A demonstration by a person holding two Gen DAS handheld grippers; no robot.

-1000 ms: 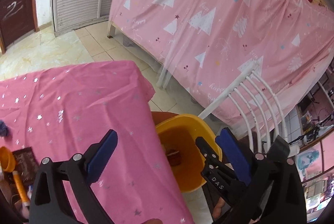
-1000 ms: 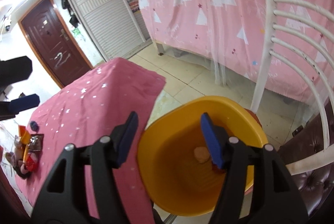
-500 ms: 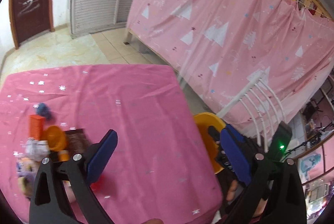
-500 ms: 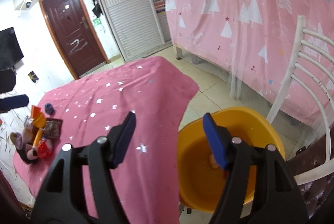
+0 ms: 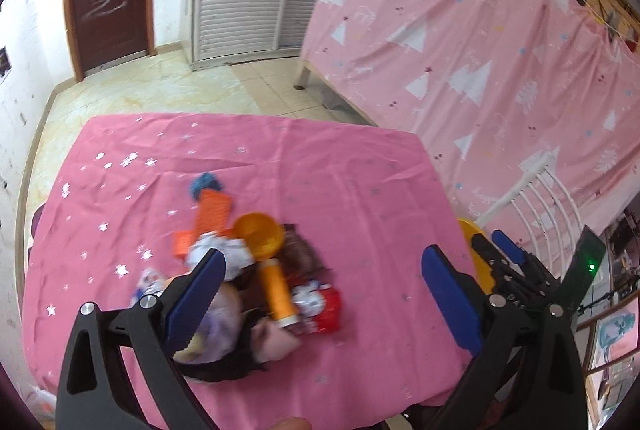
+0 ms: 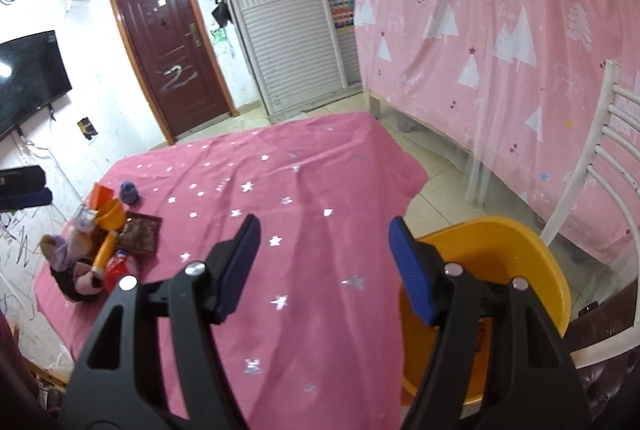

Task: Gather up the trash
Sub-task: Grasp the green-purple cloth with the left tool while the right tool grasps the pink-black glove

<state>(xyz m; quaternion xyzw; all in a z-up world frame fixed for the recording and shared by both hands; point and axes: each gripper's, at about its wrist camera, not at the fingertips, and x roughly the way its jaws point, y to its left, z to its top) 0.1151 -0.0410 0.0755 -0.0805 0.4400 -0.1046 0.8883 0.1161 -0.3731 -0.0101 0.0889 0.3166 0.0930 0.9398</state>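
Below, the left tool (image 5: 320, 290) gapes over an orange tube (image 5: 276, 292) lying lengthwise, cap nearest; right tool (image 6: 326, 258) gapes too.

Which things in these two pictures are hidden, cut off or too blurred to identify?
- Basin contents: right wrist view, hidden by the right gripper; left wrist view shows only a sliver at the table edge.
- Trash pile: left wrist view, motion-blurred, partly covered by the left gripper; labels unreadable.
- Same pile: right wrist view, too small.
- Chair: cut off at the frame edge.
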